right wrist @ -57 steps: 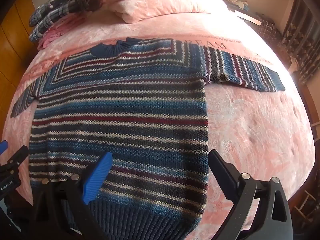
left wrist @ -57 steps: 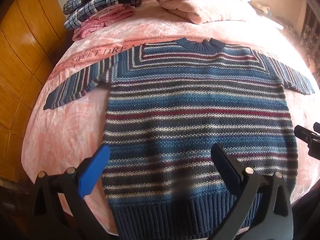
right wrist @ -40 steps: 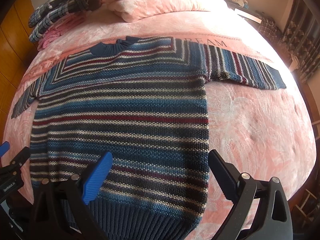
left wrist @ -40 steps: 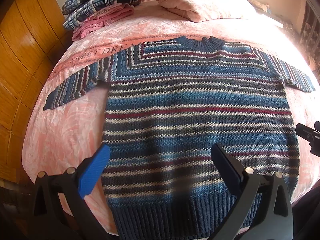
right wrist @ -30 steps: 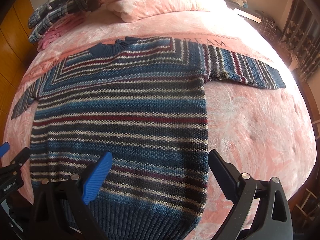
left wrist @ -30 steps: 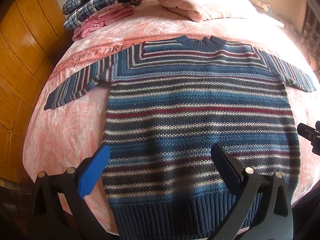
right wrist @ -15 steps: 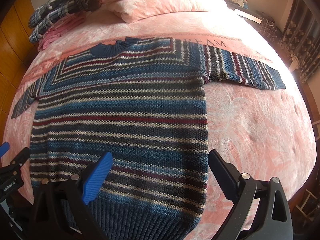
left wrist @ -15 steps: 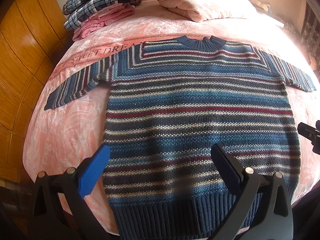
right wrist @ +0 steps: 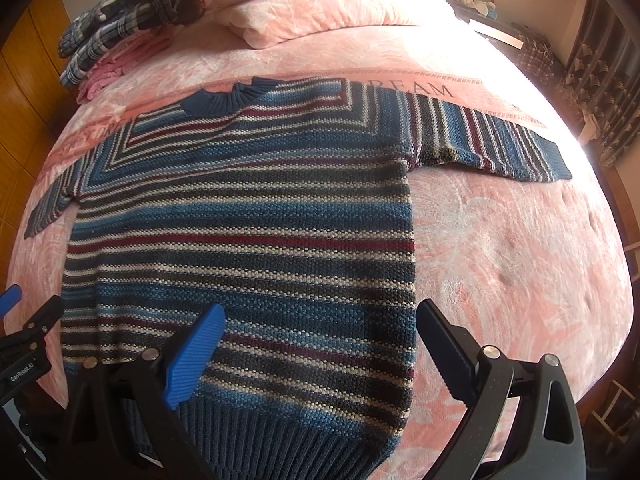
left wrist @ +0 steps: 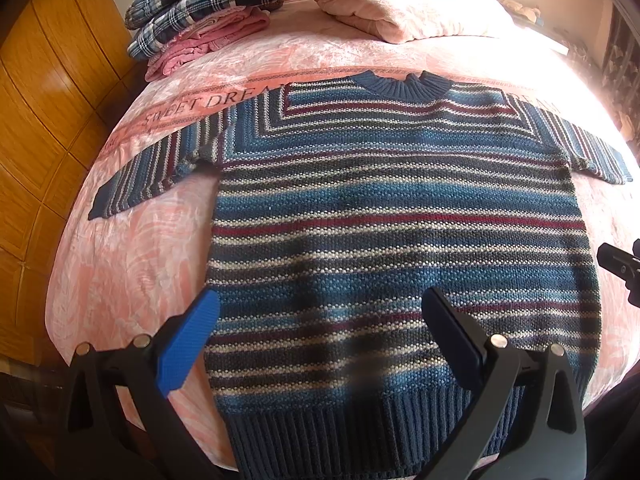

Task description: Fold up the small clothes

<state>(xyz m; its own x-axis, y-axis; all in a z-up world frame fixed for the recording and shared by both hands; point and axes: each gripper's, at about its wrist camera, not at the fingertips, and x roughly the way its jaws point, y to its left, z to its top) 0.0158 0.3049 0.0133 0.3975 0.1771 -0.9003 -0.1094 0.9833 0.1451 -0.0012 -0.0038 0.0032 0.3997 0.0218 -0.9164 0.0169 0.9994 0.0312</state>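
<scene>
Black and blue fingers of the left gripper [left wrist: 320, 312] stand spread wide, empty, above the sweater's lower left part. The right gripper [right wrist: 318, 318] is likewise released, holding nothing, over the lower right part near the ribbed hem. The striped knit sweater [left wrist: 396, 240] lies flat and unfolded, face up, sleeves out to both sides, on the pink bedspread [right wrist: 520, 248]. Beyond the collar: a folded pink blanket [left wrist: 412, 4] and a stack of plaid and pink clothes [left wrist: 200, 8].
</scene>
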